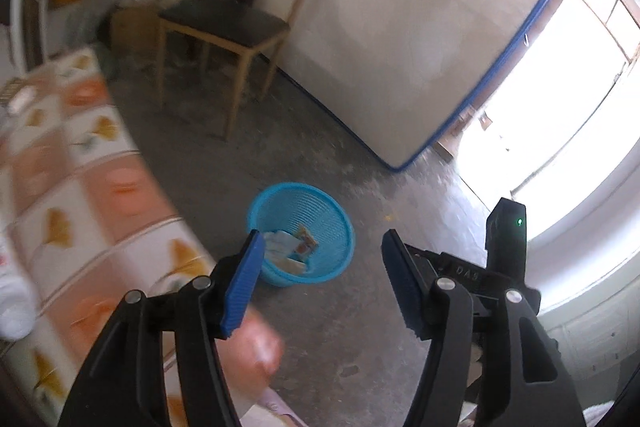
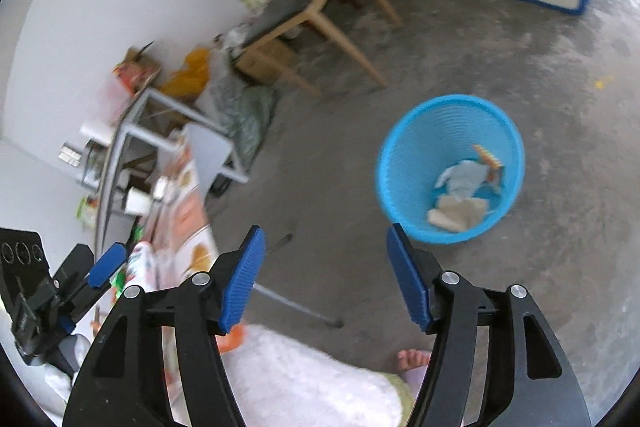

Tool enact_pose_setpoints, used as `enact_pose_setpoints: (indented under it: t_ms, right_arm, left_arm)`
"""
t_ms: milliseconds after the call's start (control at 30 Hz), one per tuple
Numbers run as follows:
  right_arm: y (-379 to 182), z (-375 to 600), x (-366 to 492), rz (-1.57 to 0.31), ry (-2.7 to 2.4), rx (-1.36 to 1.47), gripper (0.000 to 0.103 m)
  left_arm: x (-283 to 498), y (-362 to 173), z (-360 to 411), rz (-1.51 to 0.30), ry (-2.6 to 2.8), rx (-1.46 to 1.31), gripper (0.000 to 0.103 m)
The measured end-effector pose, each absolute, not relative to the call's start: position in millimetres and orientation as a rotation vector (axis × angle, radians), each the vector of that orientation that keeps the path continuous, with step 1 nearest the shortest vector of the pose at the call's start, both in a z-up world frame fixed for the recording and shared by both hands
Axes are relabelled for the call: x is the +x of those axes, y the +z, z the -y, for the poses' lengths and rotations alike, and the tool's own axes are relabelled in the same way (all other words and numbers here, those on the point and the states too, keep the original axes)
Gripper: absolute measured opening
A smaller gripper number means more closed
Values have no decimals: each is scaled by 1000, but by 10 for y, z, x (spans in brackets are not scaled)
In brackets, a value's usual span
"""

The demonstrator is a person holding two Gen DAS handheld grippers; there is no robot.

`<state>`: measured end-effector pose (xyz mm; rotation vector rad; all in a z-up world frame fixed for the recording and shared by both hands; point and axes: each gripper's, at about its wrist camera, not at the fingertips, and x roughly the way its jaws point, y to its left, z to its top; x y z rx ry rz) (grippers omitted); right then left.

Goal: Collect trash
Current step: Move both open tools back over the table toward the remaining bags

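The left gripper (image 1: 322, 281) has its 2 blue-padded jaws spread apart with nothing between them; bare concrete floor (image 1: 344, 327) shows through the gap. Past its left pad, at about 12 o'clock from the gripper, the blue plastic wastebasket (image 1: 336, 223) stands upright on the floor, holding crumpled pale paper and a small orange-and-yellow wrapper (image 1: 306, 237). At 9 o'clock lies the table's oilcloth (image 1: 100, 163), printed with orange squares and yellow ginkgo leaves, blurred. At 11 o'clock, well beyond the basket, a wooden chair (image 1: 224, 23) with a dark seat stands beside a white mattress (image 1: 400, 39) with blue piping that leans against the wall.

The right gripper (image 2: 324, 277) likewise holds its jaws wide and empty, over the floor. In its view the wastebasket (image 2: 404, 163) sits at 1 o'clock from the pads, apart from them, with the paper scraps (image 2: 460, 211) and the wrapper (image 2: 490, 163) at its bottom. At 9 o'clock the left gripper (image 2: 106, 265) shows over the table edge, only 1 blue pad clearly seen. A metal-framed stand (image 2: 132, 131) cluttered with boxes and bags sits at 10 o'clock. At 6 o'clock a white fluffy garment (image 2: 304, 383) and the toes of a person's foot (image 2: 412, 357) appear.
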<state>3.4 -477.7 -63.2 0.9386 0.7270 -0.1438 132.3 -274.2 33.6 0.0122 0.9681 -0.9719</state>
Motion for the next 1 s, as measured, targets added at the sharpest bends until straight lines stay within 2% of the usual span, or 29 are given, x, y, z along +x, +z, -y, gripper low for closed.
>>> enact_pose_setpoints:
  t_ms: [267, 533, 700, 1000]
  right_arm:
    - [-238, 4122, 396, -734, 64, 841, 62]
    - [-33, 3250, 813, -798, 290, 750, 62]
    - [-62, 2653, 1059, -882, 409, 693, 62]
    - [-26, 2181, 1247, -950, 478, 632, 62]
  left_arm:
    - [1169, 703, 1532, -784, -790, -47, 62]
    - [1165, 707, 314, -658, -456, -114, 62]
    - [1330, 429, -295, -755, -398, -213, 62]
    - [1431, -123, -718, -870, -366, -352, 62]
